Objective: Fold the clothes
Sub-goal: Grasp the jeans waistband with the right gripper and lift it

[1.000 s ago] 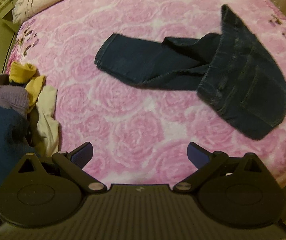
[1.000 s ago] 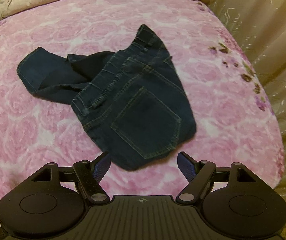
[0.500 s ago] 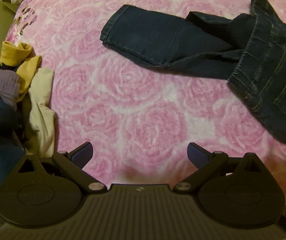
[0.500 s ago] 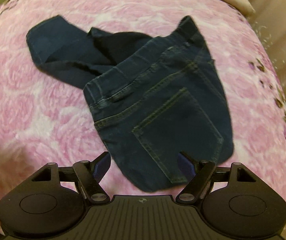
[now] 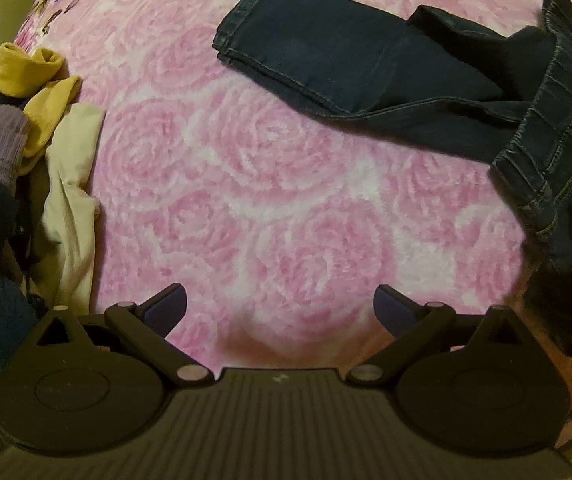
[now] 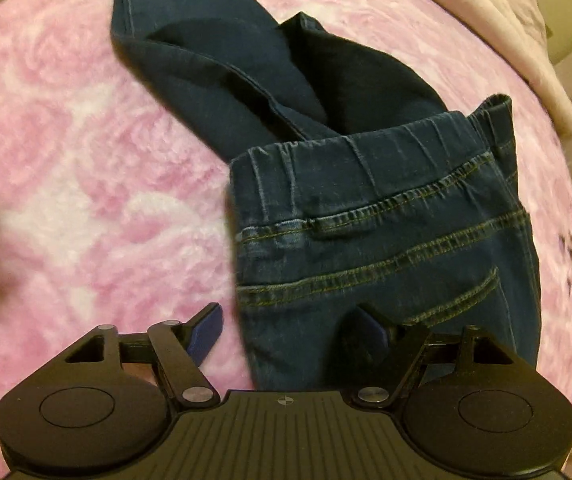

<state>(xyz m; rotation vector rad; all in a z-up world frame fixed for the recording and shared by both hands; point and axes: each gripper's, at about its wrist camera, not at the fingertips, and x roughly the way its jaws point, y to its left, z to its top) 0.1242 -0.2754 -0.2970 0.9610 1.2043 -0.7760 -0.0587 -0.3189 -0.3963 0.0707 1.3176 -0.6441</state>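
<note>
Lying on bed: dark blue jeans, crumpled, on the pink rose-pattern blanket.
Jeans layout: waistband and back pocket nearest the right claw; 2 legs trail away to the far left, one overlapping the other.
Jeans, left wrist view: hem of the leg at far centre, waist part at the right edge.
Left claw: jaws spread wide, nothing between them, over bare blanket, well apart from the jeans leg.
Right claw: jaws spread wide, low over the near left corner of the jeans seat; right finger over the denim, left finger over blanket just beside the fabric edge. Contact with cloth: cannot tell.
Left side of bed: heap of other clothes with yellow, cream, lilac and dark blue pieces, at the blanket's left edge.
Far right of bed: pale pillow, beyond the jeans.
</note>
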